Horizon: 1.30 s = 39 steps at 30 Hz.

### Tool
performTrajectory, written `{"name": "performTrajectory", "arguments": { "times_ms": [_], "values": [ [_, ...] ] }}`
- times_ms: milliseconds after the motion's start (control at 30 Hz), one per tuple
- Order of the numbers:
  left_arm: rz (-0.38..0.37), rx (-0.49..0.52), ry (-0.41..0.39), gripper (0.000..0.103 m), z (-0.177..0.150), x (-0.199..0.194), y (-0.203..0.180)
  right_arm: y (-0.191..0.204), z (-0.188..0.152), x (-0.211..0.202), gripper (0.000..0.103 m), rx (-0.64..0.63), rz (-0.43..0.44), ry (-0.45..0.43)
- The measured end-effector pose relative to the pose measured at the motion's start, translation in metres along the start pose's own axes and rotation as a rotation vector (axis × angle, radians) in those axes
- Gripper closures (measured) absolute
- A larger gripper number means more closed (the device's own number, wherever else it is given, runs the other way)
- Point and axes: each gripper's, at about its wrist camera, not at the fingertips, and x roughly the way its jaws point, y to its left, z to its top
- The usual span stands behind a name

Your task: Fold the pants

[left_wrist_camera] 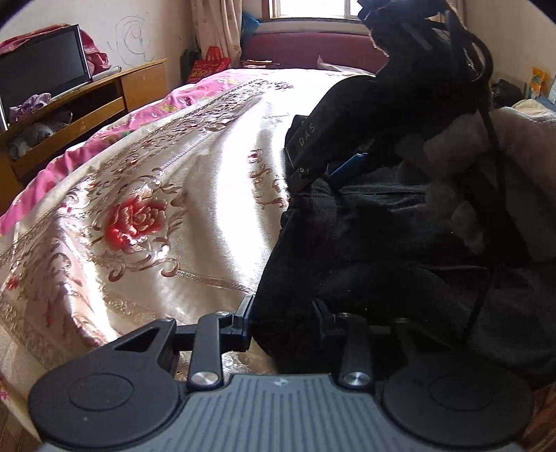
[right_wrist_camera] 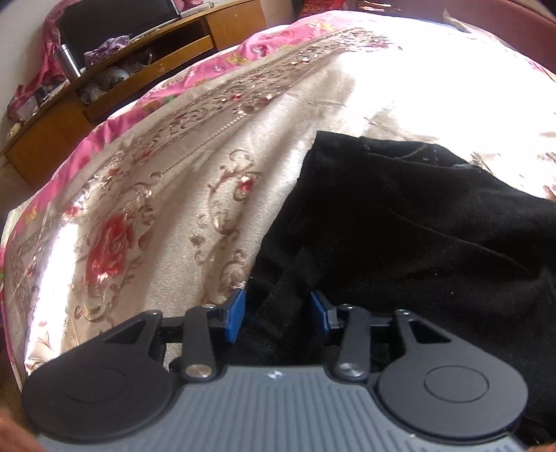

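Black pants [right_wrist_camera: 399, 226] spread over the right part of a bed, on a cream satin bedspread [right_wrist_camera: 156, 194] woven with red roses and scrolls, pink border along its far edge. Waistband end toward the far side in the right wrist view, seam and stitching just visible there; near end bunched in thick folds at the gripper.

Right gripper [right_wrist_camera: 278, 313] low over that near end, blue-padded fingers [right_wrist_camera: 236, 314] partly apart with a ridge of black cloth rising between them; left pad clear of the cloth by a thin gap, right pad at the fabric's edge, firm pinch not readable.

Left gripper [left_wrist_camera: 286, 320] at the near left edge of the pants [left_wrist_camera: 347, 250] in its own view, fingers [left_wrist_camera: 245, 323] partly apart, dark cloth filling the space between; pads deep in shadow, so clamped or merely straddling: cannot tell.

Right gripper's black body [left_wrist_camera: 333, 125] also in the left wrist view, angled down onto the pants, a fleecy beige sleeve [left_wrist_camera: 486, 167] behind it.

Beyond the bed: wooden TV stand [left_wrist_camera: 87, 101] with a dark screen [left_wrist_camera: 41, 69], curtained window [left_wrist_camera: 312, 8] at the far wall.
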Motion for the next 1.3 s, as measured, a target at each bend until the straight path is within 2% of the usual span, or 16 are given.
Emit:
{"name": "performTrajectory", "arguments": {
  "times_ms": [100, 300, 433, 567, 667, 733, 867, 933, 1067, 1200, 1300],
  "values": [
    [0.013, 0.013, -0.013, 0.047, 0.001, -0.009, -0.003, -0.018, -0.002, -0.024, 0.061, 0.044, 0.077, -0.028],
    [0.042, 0.010, -0.015, 0.041, 0.015, -0.020, -0.003, -0.073, -0.006, -0.084, 0.059, 0.073, 0.097, -0.112],
    [0.065, 0.041, -0.042, 0.039, 0.023, -0.033, -0.011, -0.111, -0.008, -0.110, 0.054, 0.012, 0.010, -0.129],
    [0.149, 0.004, -0.082, 0.038, 0.039, -0.037, -0.007, -0.145, -0.009, -0.124, 0.054, -0.024, -0.084, -0.133],
    [0.141, -0.017, -0.104, 0.038, 0.058, -0.032, -0.003, -0.166, -0.009, -0.128, 0.054, -0.061, -0.140, -0.135],
    [0.102, 0.031, -0.124, 0.037, 0.074, -0.021, -0.011, -0.178, -0.005, -0.126, 0.054, -0.087, -0.173, -0.115],
    [0.012, 0.195, -0.160, 0.035, 0.110, 0.018, -0.036, -0.213, 0.006, -0.114, 0.054, -0.161, -0.234, -0.065],
    [-0.032, 0.277, -0.152, 0.034, 0.131, 0.042, -0.046, -0.228, 0.014, -0.106, 0.054, -0.195, -0.251, -0.036],
    [-0.046, 0.397, -0.118, 0.034, 0.166, 0.092, -0.055, -0.257, 0.030, -0.090, 0.054, -0.273, -0.243, 0.009],
    [-0.052, 0.513, -0.092, 0.033, 0.186, 0.123, -0.057, -0.269, 0.041, -0.070, 0.054, -0.350, -0.202, 0.069],
    [-0.061, 0.541, -0.065, 0.030, 0.198, 0.144, -0.050, -0.272, 0.041, -0.054, 0.054, -0.407, -0.183, 0.109]
  ]
}}
